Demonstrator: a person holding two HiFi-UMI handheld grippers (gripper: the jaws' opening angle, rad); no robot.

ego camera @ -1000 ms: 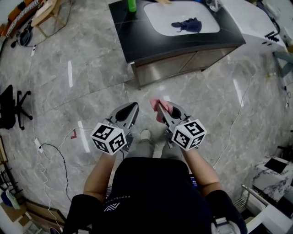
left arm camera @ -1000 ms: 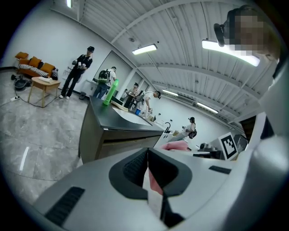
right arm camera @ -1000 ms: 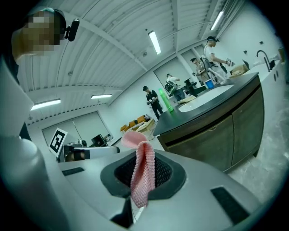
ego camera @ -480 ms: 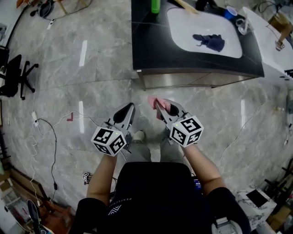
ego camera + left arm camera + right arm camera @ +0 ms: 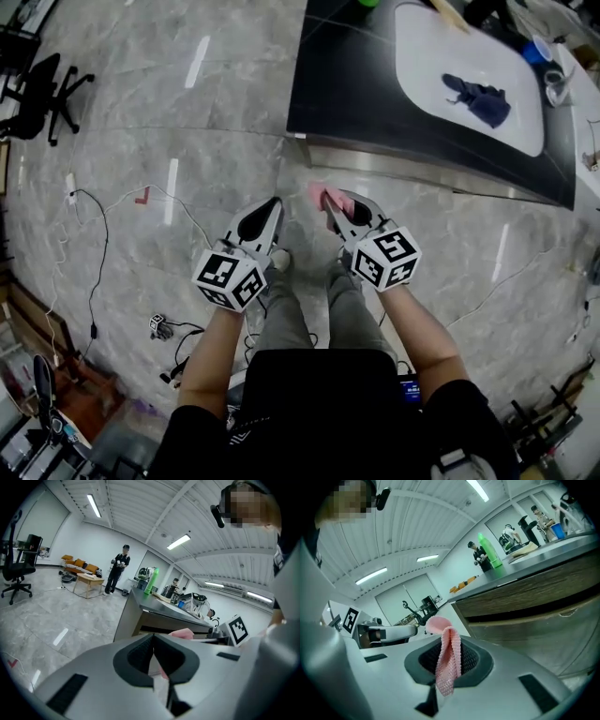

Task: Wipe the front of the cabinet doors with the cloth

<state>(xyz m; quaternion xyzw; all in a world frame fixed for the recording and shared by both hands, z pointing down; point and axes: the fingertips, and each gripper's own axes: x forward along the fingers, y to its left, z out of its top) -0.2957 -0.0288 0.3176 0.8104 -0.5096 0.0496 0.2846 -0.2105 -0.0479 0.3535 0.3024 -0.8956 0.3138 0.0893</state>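
Currently my left gripper [image 5: 153, 637] is clenched shut on nothing, idle beside the other one. My right gripper [image 5: 449, 641] is pinched on the pink cloth [image 5: 446, 667], a light limp knit that folds over the jaw tips and droops, so I judge it will bunch unless a broad fold is pressed flat. Cabinet doors [image 5: 534, 627] sit ahead to the right, not yet touched; the hold near the fold looks secure enough.

The head view looks steeply down from above on the left gripper [image 5: 270, 208], the right gripper [image 5: 330, 202] and the black-topped wooden cabinet [image 5: 342, 84] ahead, which both gripper views, riding low and near, face almost level along their own jaws.
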